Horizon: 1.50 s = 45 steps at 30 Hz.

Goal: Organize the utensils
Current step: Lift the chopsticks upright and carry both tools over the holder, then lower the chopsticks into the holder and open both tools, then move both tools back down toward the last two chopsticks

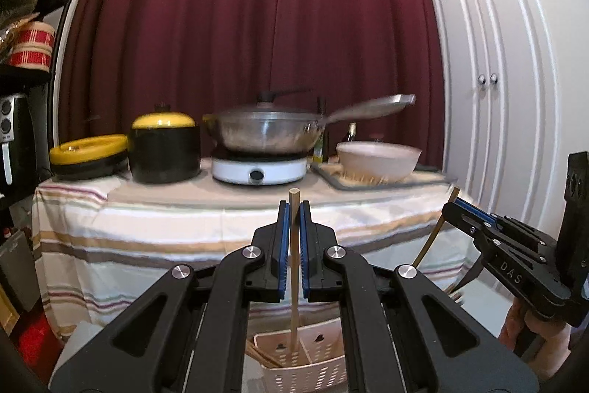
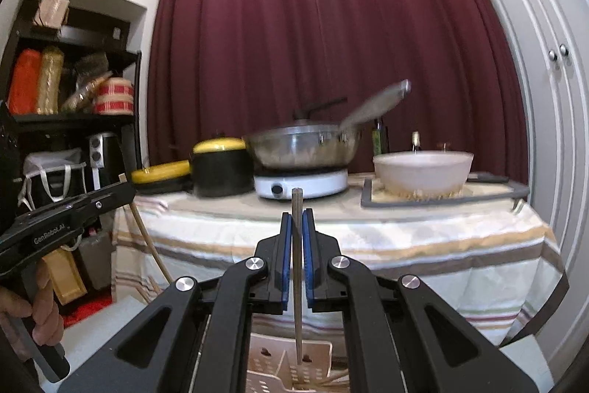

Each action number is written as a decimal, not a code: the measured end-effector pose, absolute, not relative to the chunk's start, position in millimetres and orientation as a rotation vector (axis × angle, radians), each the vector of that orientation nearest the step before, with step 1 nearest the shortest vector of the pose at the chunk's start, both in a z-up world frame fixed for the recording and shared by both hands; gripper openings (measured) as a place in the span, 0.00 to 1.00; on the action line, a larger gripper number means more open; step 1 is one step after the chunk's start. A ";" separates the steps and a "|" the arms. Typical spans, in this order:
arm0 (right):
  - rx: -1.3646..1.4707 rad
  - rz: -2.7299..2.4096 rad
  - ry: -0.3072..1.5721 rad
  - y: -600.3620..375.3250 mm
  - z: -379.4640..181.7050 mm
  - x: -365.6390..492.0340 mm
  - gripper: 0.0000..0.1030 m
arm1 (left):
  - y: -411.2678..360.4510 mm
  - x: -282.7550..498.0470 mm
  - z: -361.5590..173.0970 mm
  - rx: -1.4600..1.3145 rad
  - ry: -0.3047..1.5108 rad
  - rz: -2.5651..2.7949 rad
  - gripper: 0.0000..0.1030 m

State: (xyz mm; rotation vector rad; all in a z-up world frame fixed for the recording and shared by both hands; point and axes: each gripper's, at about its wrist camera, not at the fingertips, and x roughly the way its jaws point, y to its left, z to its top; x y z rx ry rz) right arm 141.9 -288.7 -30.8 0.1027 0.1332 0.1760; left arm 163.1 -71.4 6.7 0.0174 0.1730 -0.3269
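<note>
My left gripper is shut on a pale wooden chopstick that stands upright. Its lower end hangs in a compartment of the cream slotted utensil basket below, where more chopsticks lie in the left section. My right gripper is shut on a darker grey-brown chopstick, also upright, its tip down in the same basket. Each wrist view shows the other hand: the right gripper with its stick at the right edge, and the left gripper with its stick at the left edge.
Ahead stands a table under a striped cloth. On it are a black pot with a yellow lid, a steel wok on a white hob, and a white bowl on a grey tray. A dark shelf unit stands left and white cupboard doors right.
</note>
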 end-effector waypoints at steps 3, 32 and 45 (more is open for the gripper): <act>0.094 0.169 0.185 -284.8 -53.0 153.4 0.06 | -74.5 178.0 -21.0 0.020 0.231 -0.320 0.06; 0.099 0.170 0.301 -272.5 -109.2 53.9 0.34 | -54.9 93.5 -89.5 0.013 0.323 -0.300 0.53; 0.086 0.159 0.458 -268.2 -196.1 -26.1 0.34 | -43.7 23.4 -169.1 0.017 0.475 -0.255 0.53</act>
